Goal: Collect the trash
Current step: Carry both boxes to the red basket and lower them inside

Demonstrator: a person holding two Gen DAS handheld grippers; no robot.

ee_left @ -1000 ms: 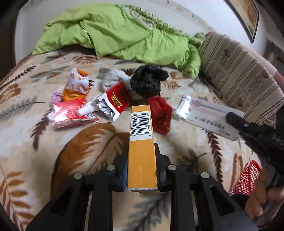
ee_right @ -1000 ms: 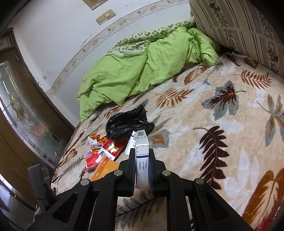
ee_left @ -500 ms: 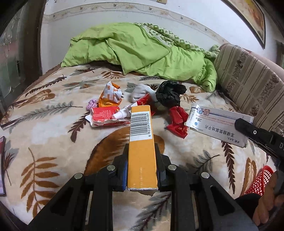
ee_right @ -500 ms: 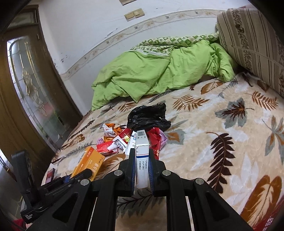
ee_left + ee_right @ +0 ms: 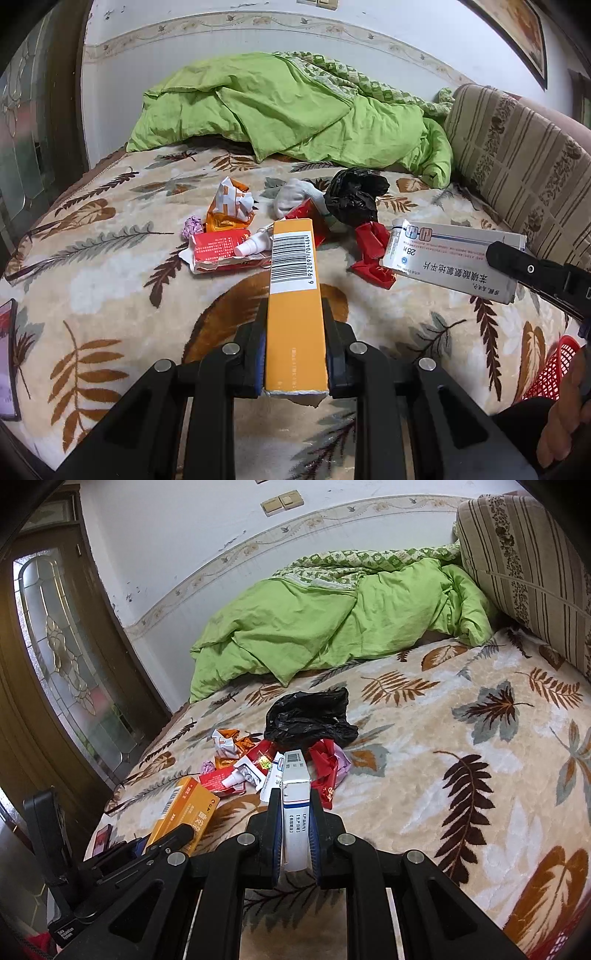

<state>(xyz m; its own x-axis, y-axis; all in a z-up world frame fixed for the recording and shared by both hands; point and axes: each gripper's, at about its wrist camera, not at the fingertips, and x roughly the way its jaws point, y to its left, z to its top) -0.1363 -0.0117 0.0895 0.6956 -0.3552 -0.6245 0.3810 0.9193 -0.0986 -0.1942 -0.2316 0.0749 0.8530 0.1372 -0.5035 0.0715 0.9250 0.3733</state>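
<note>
My left gripper [image 5: 295,350] has its fingers clamped on the orange box [image 5: 295,295], barcode end pointing to 12 o'clock. My right gripper [image 5: 294,834] has its fingers closed on the white medicine box [image 5: 293,805]. Both boxes hang above the bed [image 5: 461,738]. The trash pile [image 5: 280,229] lies at 12 o'clock; the red basket [image 5: 550,369] sits at 4 o'clock.

- The left gripper [image 5: 295,354] is matte black plastic with angular struts, four round silver screw heads across its front, and blue pads lining both fingers [image 5: 259,354].
- The right gripper [image 5: 295,843] is built the same: black frame, silver screws, blue pads.
- A bare-skinned hand [image 5: 563,417] shows at the near right.
</note>
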